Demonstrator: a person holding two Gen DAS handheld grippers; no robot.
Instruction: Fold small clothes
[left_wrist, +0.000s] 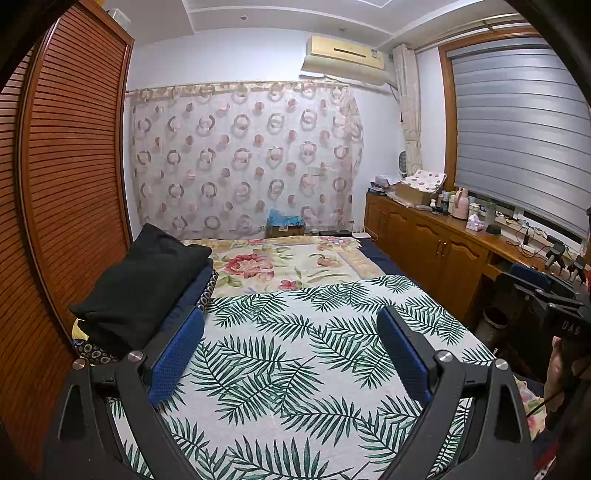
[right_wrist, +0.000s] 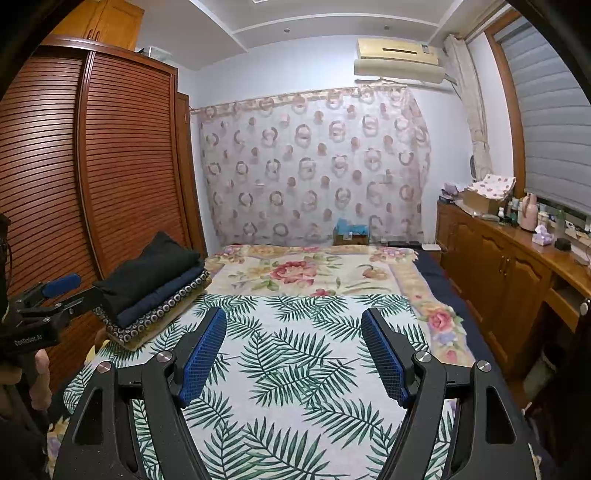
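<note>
Both grippers hover over the bed, nothing between the fingers of either. Left gripper (left_wrist: 291, 325): blue pads wide apart, only the leaf-print sheet (left_wrist: 295, 354) visible through the gap. Right gripper (right_wrist: 293, 332): pads likewise spread, empty, aimed across the same sheet toward the far wall.

Location of clothes: a folded stack (right_wrist: 155, 284) sits on the left side of the bed, near the slatted wardrobe (right_wrist: 48, 184). Top layer black, dark blue under it, a piece printed with rings below, something tan at the bottom. The stack looks neat, edges roughly aligned. No loose, unfolded garment can be made out on the sheet in either view; the near edge of the bed is hidden behind the gripper bodies, so cannot tell whether one lies there.

Handling judgement: these are soft, light fabrics, limp, no stiffness to hold a shape once lifted. The black top piece looks thick and cushiony, likely to sag at the middle if pinched at one spot. Best hold: two corners or a hem edge, one gripper each, so the cloth hangs flat. Textured pads should hold woven cloth well; slip risk low, bunching risk higher. A single layer must be pinched, not several, if taken from the stack.

Floral blanket (right_wrist: 306, 269) lies beyond the sheet, not involved.
</note>
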